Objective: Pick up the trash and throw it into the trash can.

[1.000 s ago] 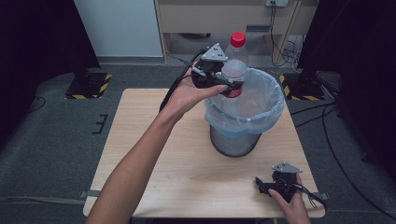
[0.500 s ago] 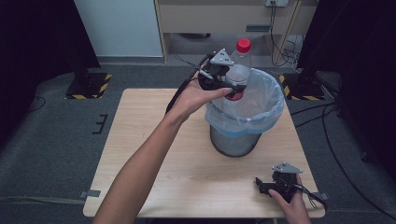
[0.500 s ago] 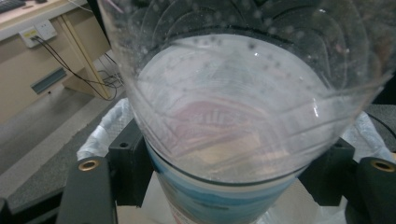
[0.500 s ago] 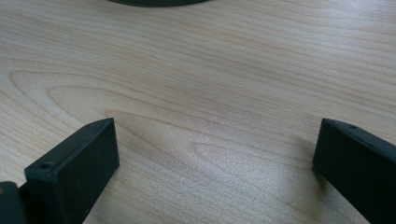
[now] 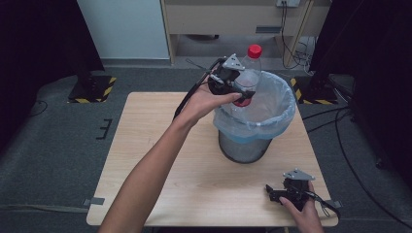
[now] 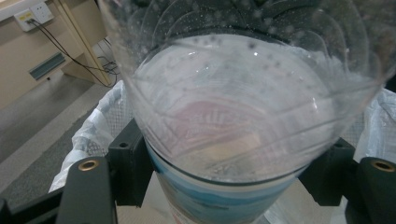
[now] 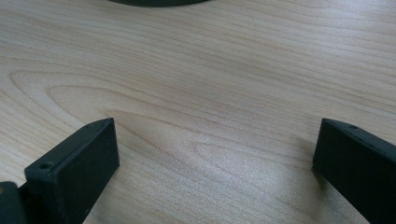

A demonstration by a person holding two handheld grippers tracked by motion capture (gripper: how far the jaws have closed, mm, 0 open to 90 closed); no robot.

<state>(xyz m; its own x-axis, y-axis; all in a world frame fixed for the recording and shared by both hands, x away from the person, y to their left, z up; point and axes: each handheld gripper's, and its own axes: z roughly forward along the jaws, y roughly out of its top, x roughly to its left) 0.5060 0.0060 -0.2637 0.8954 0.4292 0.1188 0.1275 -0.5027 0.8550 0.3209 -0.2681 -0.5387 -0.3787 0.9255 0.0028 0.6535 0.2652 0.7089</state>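
A clear plastic bottle with a red cap and a red label is held upright over the near left rim of a bin lined with a pale blue bag. My left gripper is shut on the bottle's body. In the left gripper view the bottle is pressed between both black jaws, with the bag's rim behind it. My right gripper rests on the table near its front right corner, open, with bare wood between its jaws.
The bin stands at the table's right middle. Behind the table are a wooden cabinet with cables and a pale panel. Black stands with yellow-striped bases flank the table on the grey floor.
My left gripper has carried the bottle a little lower and to the right, over the bin's rim. The right gripper has stayed where it was.
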